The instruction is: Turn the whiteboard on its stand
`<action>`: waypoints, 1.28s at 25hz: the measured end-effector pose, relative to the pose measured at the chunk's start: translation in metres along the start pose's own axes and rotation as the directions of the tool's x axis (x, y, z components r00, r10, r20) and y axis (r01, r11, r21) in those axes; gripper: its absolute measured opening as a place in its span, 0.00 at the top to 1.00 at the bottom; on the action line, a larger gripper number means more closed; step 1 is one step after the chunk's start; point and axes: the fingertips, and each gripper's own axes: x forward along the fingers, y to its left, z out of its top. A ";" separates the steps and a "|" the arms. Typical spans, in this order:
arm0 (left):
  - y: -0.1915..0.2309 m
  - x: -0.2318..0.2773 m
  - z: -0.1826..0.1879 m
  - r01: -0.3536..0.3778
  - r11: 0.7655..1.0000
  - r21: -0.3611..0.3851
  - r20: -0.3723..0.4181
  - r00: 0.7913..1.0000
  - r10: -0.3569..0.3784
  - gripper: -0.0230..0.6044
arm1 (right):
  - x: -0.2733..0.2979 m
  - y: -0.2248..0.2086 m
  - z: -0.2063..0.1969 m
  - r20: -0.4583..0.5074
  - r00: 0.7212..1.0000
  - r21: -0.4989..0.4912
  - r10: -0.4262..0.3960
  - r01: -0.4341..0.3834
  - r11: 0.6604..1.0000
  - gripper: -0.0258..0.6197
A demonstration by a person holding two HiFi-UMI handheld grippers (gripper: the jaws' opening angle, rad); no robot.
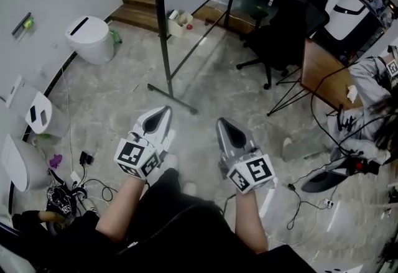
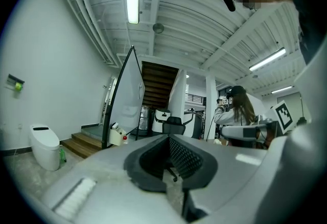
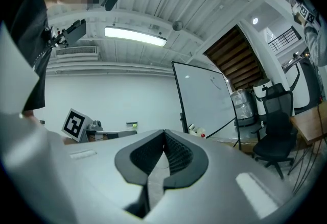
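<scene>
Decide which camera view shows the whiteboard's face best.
The right gripper view: the whiteboard shows most of its white face in its dark frame. The left gripper view sees the whiteboard steeply slanted; the head view sees only its edge from above.

Probably a lab-like office: whiteboard (image 3: 204, 99) on stand, black office chair (image 1: 285, 34), wooden desk (image 1: 321, 73), loose floor cables (image 1: 290, 188).

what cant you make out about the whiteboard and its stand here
- Whiteboard marks: right gripper view, too small to read.
- Board's upper part: head view, cut off by the top edge.
- Stand pivot: both gripper views, too small.
- Stand's feet: right gripper view, hidden behind the right tongs.
</scene>
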 end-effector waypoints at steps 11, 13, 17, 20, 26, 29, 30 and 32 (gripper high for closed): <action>0.053 0.053 0.006 0.009 1.000 -0.005 0.007 1.000 -0.009 0.96 | 0.068 -0.024 0.000 -0.016 1.000 -0.017 0.003 -0.003 1.000 0.95; 0.067 0.066 0.012 0.013 1.000 -0.002 0.012 1.000 -0.013 0.96 | 0.087 -0.030 0.004 -0.014 1.000 -0.023 0.006 -0.006 1.000 0.95; 0.098 0.092 0.016 0.024 1.000 -0.009 0.007 1.000 -0.024 0.96 | 0.124 -0.045 0.009 -0.011 1.000 -0.028 -0.002 0.002 1.000 0.95; 0.117 0.112 0.020 0.048 0.999 -0.013 0.005 0.999 -0.048 0.96 | 0.147 -0.056 0.013 -0.007 1.000 -0.031 -0.025 0.025 0.999 0.95; 0.155 0.149 0.033 0.104 0.995 0.001 0.007 0.995 -0.104 0.96 | 0.192 -0.074 0.023 0.007 0.997 -0.046 -0.081 0.081 0.996 0.95; 0.175 0.165 0.031 0.127 0.992 0.016 -0.002 0.992 -0.127 0.96 | 0.212 -0.081 0.024 0.013 0.995 -0.052 -0.103 0.103 0.993 0.95; 0.182 0.168 0.031 0.136 0.991 0.016 -0.003 0.991 -0.136 0.96 | 0.218 -0.081 0.023 0.014 0.994 -0.054 -0.111 0.111 0.992 0.95; 0.194 0.173 0.031 0.150 0.989 0.012 -0.002 0.989 -0.150 0.96 | 0.230 -0.082 0.020 0.012 0.992 -0.057 -0.125 0.125 0.990 0.95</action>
